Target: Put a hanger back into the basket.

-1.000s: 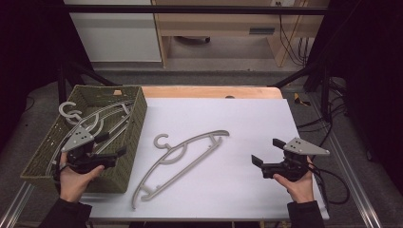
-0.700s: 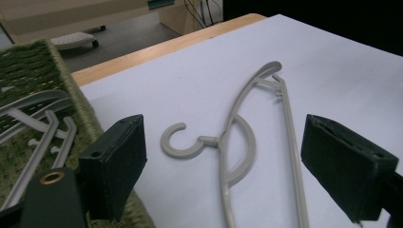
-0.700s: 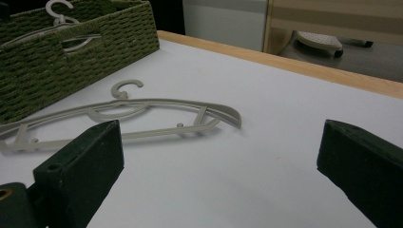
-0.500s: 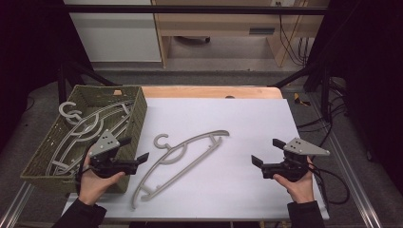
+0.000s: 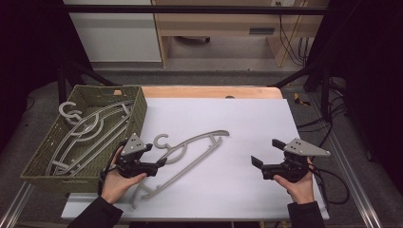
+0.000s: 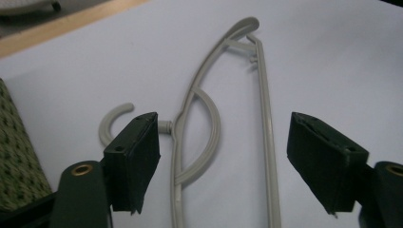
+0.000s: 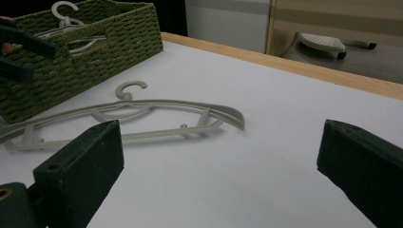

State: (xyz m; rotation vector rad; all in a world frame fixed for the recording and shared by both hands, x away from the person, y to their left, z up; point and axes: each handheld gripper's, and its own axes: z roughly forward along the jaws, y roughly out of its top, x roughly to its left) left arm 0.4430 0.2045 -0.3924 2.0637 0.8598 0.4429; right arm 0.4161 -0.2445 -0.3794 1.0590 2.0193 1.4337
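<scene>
A grey plastic hanger (image 5: 190,149) lies flat on the white table, its hook (image 5: 162,140) toward the basket. My left gripper (image 5: 157,156) hovers over the hanger's hook end. In the left gripper view the hanger (image 6: 263,118) runs between the two jaws of this gripper (image 6: 223,128). The jaws have just been closing, but the pads stand apart from the plastic, so it is open. My right gripper (image 5: 263,153) rests at the table's right side, open with nothing between its jaws (image 7: 218,137). It faces the hanger (image 7: 157,107) from a distance.
A green woven basket (image 5: 138,111) stands at the table's left with several more grey hangers (image 5: 85,128) inside; its wall (image 7: 95,61) is close beside the left hand. A wooden strip (image 5: 214,91) edges the table's far side. White table surface (image 5: 247,123) separates the grippers.
My left gripper has moved right, from the basket's near corner to above the hanger on the table, and its jaws have narrowed. The right gripper and the hanger have stayed put.
</scene>
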